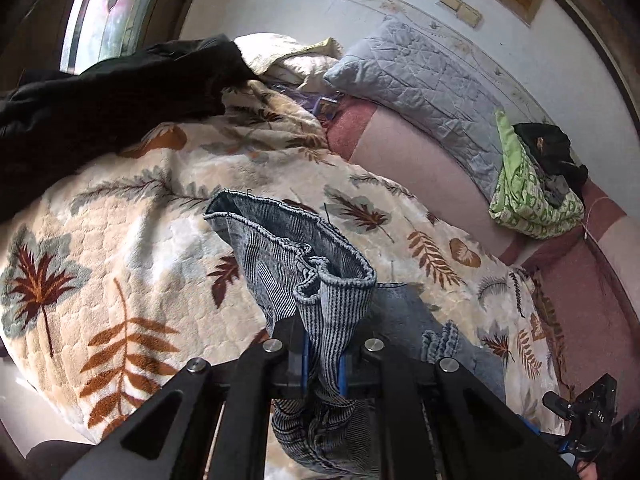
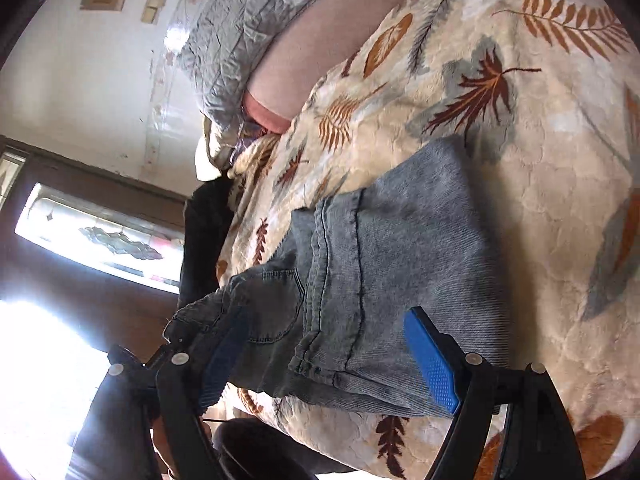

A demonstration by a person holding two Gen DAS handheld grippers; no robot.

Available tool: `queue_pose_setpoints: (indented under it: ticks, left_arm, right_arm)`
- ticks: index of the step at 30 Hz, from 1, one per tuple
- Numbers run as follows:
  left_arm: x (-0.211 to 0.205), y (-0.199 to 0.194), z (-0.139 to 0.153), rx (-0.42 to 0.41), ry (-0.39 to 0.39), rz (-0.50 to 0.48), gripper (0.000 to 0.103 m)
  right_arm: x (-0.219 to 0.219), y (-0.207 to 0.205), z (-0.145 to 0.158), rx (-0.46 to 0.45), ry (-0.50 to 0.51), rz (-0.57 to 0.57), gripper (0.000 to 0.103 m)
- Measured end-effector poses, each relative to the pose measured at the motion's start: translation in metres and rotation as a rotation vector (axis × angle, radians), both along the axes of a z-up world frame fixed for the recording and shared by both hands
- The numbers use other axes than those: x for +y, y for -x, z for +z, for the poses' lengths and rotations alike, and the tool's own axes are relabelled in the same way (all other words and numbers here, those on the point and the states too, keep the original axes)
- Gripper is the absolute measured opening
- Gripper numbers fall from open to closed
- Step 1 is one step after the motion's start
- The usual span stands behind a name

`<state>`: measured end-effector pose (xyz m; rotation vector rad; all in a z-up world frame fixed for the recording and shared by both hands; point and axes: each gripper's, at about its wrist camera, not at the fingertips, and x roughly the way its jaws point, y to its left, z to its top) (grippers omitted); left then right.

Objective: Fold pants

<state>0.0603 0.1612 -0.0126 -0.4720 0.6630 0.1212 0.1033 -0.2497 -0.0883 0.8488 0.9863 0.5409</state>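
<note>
Left tool (image 1: 322,354): jaws drawn nearly together, a bunched fold of the pants (image 1: 288,248) pinched between the blue pads. From the left wrist view, a hemmed opening of the denim is seen lifted clear of the blanket (image 1: 140,216), with more of the fabric hanging below the tool.

Right tool (image 2: 332,356): jaws spread wide, nothing gripped. The blue pads (image 2: 434,364) are seen on either side of the pants (image 2: 400,260); whether they touch the denim cannot be told.

The pants are laid on a cream, leaf-printed blanket (image 2: 520,160) on the bed, a seam and a pocket facing the right camera.

Noted beyond: grey quilted pillow (image 1: 424,80), black garment (image 1: 100,108), green patterned cloth (image 1: 528,200), window (image 1: 104,4).
</note>
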Motion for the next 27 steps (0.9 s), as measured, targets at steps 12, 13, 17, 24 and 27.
queue_pose_setpoints:
  ticks: [12,13,17,24,27]
  left_arm:
    - [-0.239,-0.006,0.030,-0.131,-0.284,-0.467,0.010]
    - [-0.257,-0.008,0.016,-0.098,-0.295,-0.509,0.010]
    - [-0.312,-0.022,-0.066,0.145,-0.353,-0.639,0.010]
    - [-0.318,-0.013,-0.058,0.166,-0.285,-0.730,0.049]
    - [-0.296,0.005,-0.027,0.084,-0.247,-0.705,0.050]
  right_arm:
    - [-0.066,0.009,-0.014,-0.056,-0.142,-0.176,0.083]
    - [-0.074,0.010,-0.016,-0.053,-0.156,-0.201,0.083]
    - [-0.094,0.015,-0.026,-0.029,-0.178,-0.256,0.083]
    - [-0.106,0.020,-0.027,-0.038,-0.151,-0.276,0.083]
    - [-0.100,0.020,-0.020,-0.059,-0.134,-0.263,0.083]
